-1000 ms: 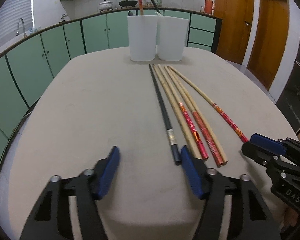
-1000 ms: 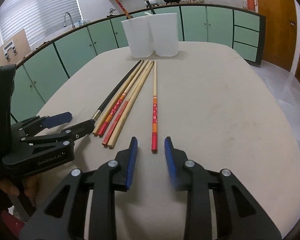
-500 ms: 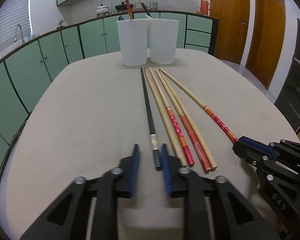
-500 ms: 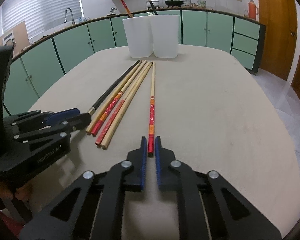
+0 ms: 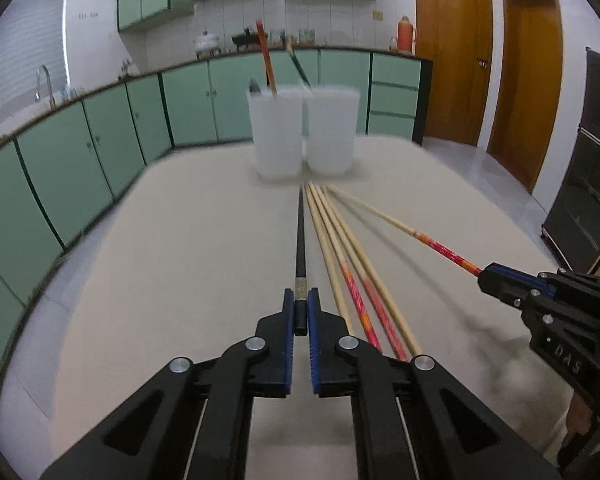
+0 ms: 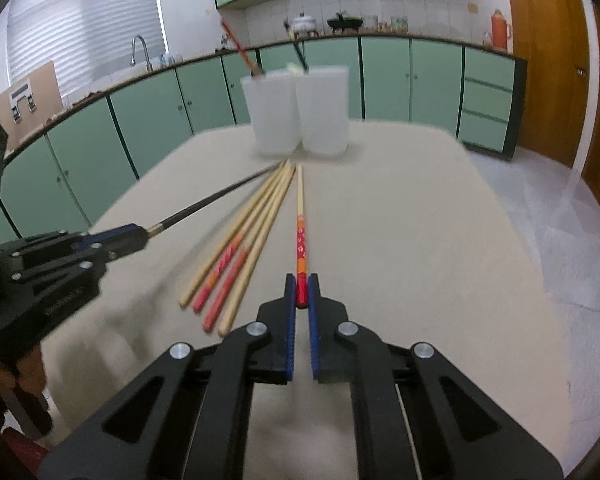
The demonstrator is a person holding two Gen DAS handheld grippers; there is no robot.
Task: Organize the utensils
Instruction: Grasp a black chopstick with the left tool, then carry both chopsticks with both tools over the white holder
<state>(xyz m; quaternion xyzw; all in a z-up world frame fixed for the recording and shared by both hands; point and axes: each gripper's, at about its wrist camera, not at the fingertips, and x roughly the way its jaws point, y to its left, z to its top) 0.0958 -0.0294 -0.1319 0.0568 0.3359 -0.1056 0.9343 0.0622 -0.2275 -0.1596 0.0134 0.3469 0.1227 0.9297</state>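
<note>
Left wrist: left gripper (image 5: 300, 316) clamped on black chopstick (image 5: 300, 236) at its butt, far tip near the cups (image 5: 278, 136); long lever, could swivel or slip. Right wrist: right gripper (image 6: 301, 294) pinching red-ended chopstick (image 6: 300, 232) by its very end; might drop, or knock the four loose chopsticks (image 6: 236, 264).

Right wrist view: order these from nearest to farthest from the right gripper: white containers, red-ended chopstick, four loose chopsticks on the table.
1. red-ended chopstick, clamped between the right gripper fingers.
2. four loose chopsticks, lying on the table just to its left.
3. white containers, at the far end, side by side.
</note>
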